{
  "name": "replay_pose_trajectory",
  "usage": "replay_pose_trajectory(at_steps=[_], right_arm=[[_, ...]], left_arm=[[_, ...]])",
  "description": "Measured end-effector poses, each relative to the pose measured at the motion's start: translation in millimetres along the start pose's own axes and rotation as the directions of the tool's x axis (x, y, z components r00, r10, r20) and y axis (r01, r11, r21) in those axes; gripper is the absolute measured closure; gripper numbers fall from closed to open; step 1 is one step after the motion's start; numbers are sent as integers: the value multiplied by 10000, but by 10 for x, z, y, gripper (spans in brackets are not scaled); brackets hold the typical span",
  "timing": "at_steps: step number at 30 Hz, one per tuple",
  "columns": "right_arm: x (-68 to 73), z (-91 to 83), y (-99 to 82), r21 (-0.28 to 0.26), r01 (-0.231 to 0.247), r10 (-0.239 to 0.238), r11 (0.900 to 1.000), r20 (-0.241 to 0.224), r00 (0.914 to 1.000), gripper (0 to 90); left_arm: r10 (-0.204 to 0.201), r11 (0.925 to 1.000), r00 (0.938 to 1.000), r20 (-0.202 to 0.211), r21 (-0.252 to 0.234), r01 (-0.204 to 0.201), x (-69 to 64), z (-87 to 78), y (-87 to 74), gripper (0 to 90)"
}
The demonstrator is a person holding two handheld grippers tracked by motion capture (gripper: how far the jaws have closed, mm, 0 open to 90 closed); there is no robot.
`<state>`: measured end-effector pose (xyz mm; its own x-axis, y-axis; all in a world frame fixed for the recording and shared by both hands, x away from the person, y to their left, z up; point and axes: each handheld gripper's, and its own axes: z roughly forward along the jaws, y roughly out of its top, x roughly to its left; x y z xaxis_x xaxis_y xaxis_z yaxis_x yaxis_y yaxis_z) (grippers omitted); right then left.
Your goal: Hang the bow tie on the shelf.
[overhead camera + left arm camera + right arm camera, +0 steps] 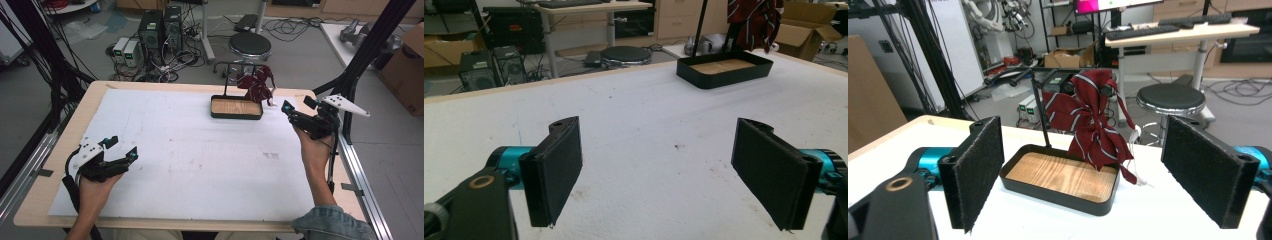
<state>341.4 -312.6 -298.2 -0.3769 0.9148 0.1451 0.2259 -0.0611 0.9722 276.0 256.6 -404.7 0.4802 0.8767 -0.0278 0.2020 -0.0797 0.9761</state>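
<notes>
While your left tool (121, 148) rests low over the near left of the worktop (190, 165), its jaws stand wide apart with nothing between them; in the left gripper view its two black pads (555, 167) face each other across bare white surface and touch nothing. Far ahead of that tool and off to its right sits the black tray (724, 70), well apart from it.

Further right, your right tool (295, 106) is held above the worktop's right edge, and its jaws gape just as wide, empty, the pads (975, 167) pressing on nothing. Just in front of this tool, between its spread jaws as the right gripper view looks, stands the black tray (1058, 192) with its wooden floor. The dark red striped tie (1093, 125) hangs from the thin black rack (1040, 112) that rises out of the tray, its lower end drooping over the tray's right side. The tie is near the right tool but clear of both pads.
</notes>
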Motion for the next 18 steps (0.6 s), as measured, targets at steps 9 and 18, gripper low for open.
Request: replay_pose_trajectory(at_steps=[9,18], right_arm=[[40,-248,-150,-602,199,-196,9980,48,9998,114],[81,-476,-383,-1158,361,-357,9926,61,9993,109]], left_arm=[[17,10000,10000,-13,-9,-17,1,-10,3,206],[6,10000,10000,-50,-38,-6,2,-21,6,206]])
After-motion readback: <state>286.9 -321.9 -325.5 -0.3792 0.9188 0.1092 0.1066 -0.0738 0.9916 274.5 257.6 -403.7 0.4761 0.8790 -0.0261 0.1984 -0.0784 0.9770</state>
